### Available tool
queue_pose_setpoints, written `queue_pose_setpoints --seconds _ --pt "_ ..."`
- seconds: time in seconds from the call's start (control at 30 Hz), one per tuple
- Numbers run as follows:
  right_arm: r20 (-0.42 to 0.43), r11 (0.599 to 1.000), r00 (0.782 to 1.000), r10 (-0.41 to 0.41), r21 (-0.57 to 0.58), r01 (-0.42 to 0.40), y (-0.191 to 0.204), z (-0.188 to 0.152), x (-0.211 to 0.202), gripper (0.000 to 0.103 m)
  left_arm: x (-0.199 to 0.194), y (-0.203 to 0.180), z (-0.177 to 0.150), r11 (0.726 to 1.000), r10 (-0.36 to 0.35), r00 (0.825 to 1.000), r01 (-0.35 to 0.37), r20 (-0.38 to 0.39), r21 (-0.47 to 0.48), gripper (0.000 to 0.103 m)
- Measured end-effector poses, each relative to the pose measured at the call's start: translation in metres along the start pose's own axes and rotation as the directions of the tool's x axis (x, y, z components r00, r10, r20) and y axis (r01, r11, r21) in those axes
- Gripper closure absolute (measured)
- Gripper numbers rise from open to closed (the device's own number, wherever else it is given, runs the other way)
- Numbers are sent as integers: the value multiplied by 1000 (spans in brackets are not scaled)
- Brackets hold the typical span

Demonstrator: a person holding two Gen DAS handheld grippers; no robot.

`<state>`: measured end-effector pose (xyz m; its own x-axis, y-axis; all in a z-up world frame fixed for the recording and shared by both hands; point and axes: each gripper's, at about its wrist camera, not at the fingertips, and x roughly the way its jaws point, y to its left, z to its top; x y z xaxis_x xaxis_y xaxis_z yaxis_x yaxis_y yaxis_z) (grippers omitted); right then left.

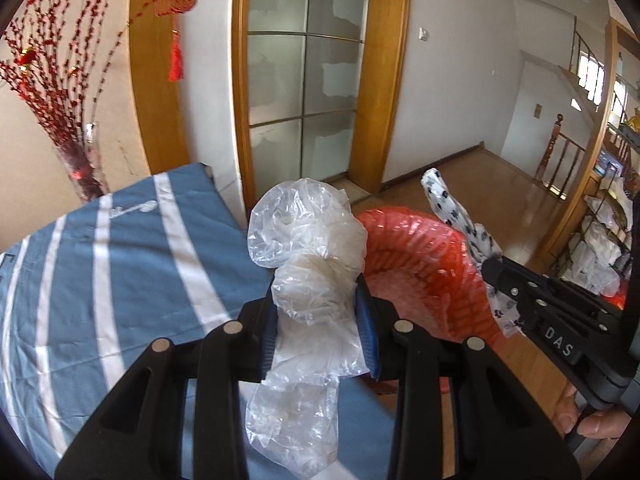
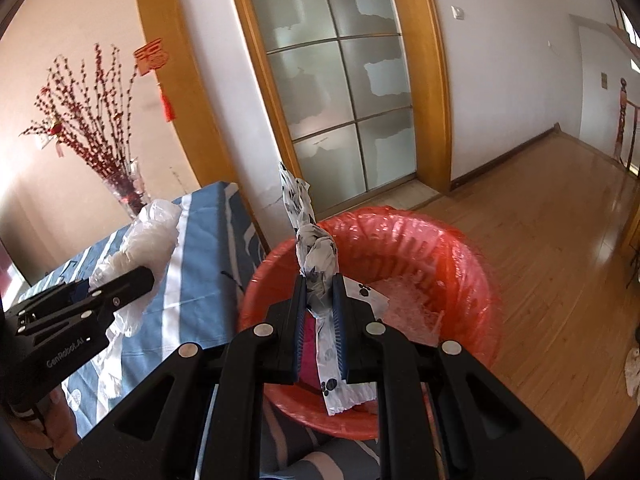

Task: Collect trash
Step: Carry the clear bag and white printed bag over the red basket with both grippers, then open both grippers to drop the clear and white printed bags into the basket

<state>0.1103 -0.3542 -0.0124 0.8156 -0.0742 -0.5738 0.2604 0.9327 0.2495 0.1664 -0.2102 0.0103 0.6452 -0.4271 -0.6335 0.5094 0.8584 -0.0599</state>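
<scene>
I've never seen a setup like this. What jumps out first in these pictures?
Two black tools, each clamping a piece of trash: the left tool grips a crumpled clear plastic bag, and the right tool grips a twisted paw-print wrapper. Just beyond them is a bin lined with a bright red bag, beside a blue striped tablecloth.

Setting: private home, living or hall area. Evidence: polished wood plank floor [image 2: 540, 248]; sliding door with frosted glass panes [image 1: 302, 76] in a curved wooden frame; red Chinese knot ornament with tassel [image 1: 176, 12] hung on the frame; glass vase of red berry branches [image 2: 100, 128] against the wall; blue-and-white striped cloth [image 1: 104, 264] over the tabletop; wooden stair banister [image 1: 560, 152] at far right; wall light switch [image 2: 457, 12]; bin lined with a red plastic bag [image 2: 420, 240].
</scene>
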Motion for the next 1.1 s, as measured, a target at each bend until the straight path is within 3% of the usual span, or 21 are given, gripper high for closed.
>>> queue_pose_setpoints --seconds 0.43,0.53,0.67,0.9,1.1 --pt "-7 994 1000 15 105 -15 -40 13 11 88 40 -28 4 988 -144 988 141 -59 -55 67" --pt "-13 988 999 34 148 -32 -51 18 16 82 49 -32 7 985 -161 984 156 -71 -72 65" --pt "-6 979 999 53 198 -50 -62 18 16 60 63 -37 4 984 -164 982 156 -90 -85 60" --pt "16 981 1000 11 192 -14 -64 7 2 55 69 -33 -4 982 -170 979 158 -116 -106 47" --pt "60 990 998 -36 135 28 -49 1 -18 42 53 -27 -7 987 -142 986 134 -92 -90 43"
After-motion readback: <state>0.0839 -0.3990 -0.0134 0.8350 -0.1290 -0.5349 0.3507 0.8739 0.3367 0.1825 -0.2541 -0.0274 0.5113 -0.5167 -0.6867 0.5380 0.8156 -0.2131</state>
